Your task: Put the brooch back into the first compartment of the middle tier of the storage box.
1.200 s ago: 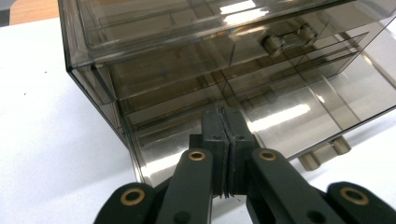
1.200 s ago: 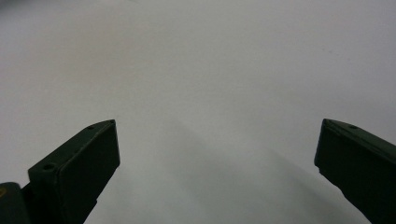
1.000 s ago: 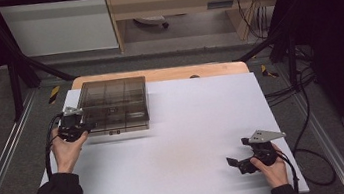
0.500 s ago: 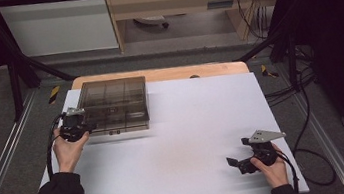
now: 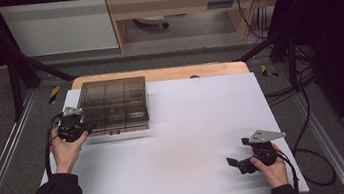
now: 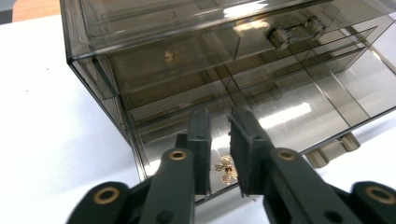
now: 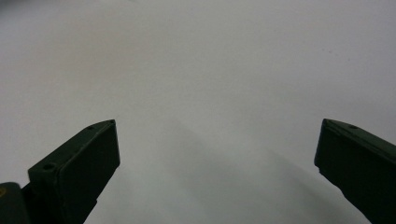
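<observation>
My left gripper sits at the near left corner of the smoky clear drawer box, which stands at the far left of the white table; its jaws have just been opening and now stand narrowly apart with nothing pinched between them, close against the box's front. Through that gap I see a small gold mark on the box, too small for me to read. My right gripper rests low over bare table near the right front edge, jaws spread wide and empty.
</observation>
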Demonstrator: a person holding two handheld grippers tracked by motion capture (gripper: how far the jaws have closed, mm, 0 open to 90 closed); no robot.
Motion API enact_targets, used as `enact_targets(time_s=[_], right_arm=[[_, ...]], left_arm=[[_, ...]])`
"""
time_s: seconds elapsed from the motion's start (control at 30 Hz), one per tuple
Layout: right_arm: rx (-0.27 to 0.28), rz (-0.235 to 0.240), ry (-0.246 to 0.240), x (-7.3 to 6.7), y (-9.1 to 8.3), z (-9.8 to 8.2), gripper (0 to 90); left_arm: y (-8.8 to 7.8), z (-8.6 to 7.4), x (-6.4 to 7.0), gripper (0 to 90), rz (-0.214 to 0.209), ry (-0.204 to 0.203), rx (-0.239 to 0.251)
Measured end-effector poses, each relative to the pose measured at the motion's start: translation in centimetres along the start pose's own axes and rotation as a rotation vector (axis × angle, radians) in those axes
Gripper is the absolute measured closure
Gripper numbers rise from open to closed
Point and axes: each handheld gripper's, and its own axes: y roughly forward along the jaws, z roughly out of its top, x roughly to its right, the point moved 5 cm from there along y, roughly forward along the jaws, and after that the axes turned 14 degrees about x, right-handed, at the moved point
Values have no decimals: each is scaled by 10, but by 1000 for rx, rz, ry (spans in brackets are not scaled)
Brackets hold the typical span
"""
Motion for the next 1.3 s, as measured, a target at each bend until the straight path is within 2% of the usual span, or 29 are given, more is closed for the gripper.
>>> enact_targets(time_s=[0.3,0.47,0.6,0.93,1.07,1.3], right_arm=[[-1,1,-2,0,0,0,6],[0,0,-2,0,0,0,6],[-1,-1,-1,0,0,0,6],[1,0,-2,0,0,0,6],[0,0,-2,0,0,0,6],[1,0,-2,0,0,0,6]], left_arm=[[-10,4,4,605,-23,7,20],[-16,5,8,520,-34,29,28],[-20,6,11,439,-45,25,46],[-27,-6,17,220,-48,53,66],[-31,-10,20,175,-57,53,83],[-36,-17,24,64,-55,62,81]])
